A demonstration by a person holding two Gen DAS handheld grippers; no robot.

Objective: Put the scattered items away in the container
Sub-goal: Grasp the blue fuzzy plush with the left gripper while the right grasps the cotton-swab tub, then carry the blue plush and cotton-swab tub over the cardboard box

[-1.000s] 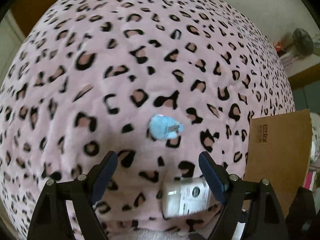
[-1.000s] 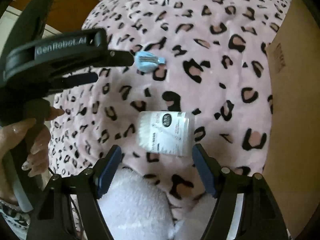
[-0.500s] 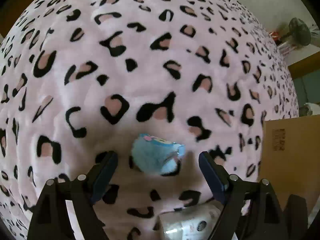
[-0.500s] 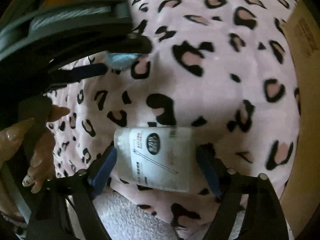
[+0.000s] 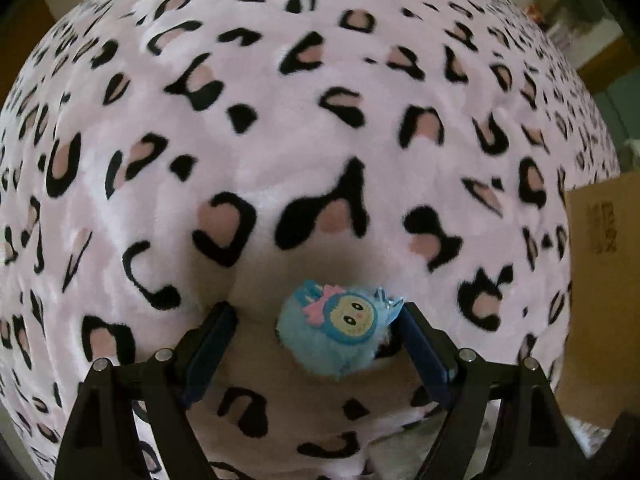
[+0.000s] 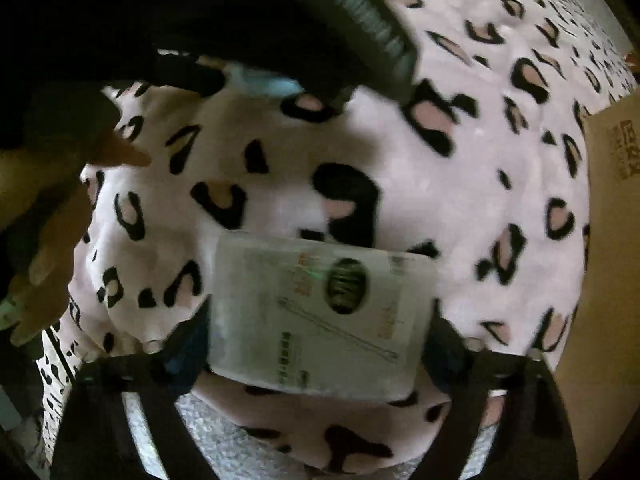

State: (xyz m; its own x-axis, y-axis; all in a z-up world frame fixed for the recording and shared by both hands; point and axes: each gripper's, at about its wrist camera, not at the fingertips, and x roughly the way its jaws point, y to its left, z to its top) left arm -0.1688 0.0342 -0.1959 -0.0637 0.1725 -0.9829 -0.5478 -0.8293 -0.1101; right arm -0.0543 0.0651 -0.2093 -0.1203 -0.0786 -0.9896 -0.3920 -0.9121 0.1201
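Both my claws have dropped in: left gripper [image 5: 316, 332] spread around the blue plush toy [image 5: 340, 330], right gripper [image 6: 320, 344] spread, straddling the cotton-swab box [image 6: 320, 316] — grasps next

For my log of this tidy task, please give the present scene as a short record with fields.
surface: pink leopard-print blanket
left gripper: open, fingers either side of the blue plush toy, the toy close against the right finger
right gripper: fingers flank the cotton swab pack; closure cannot be told
container: cardboard box, at the right edge
items in box: none visible
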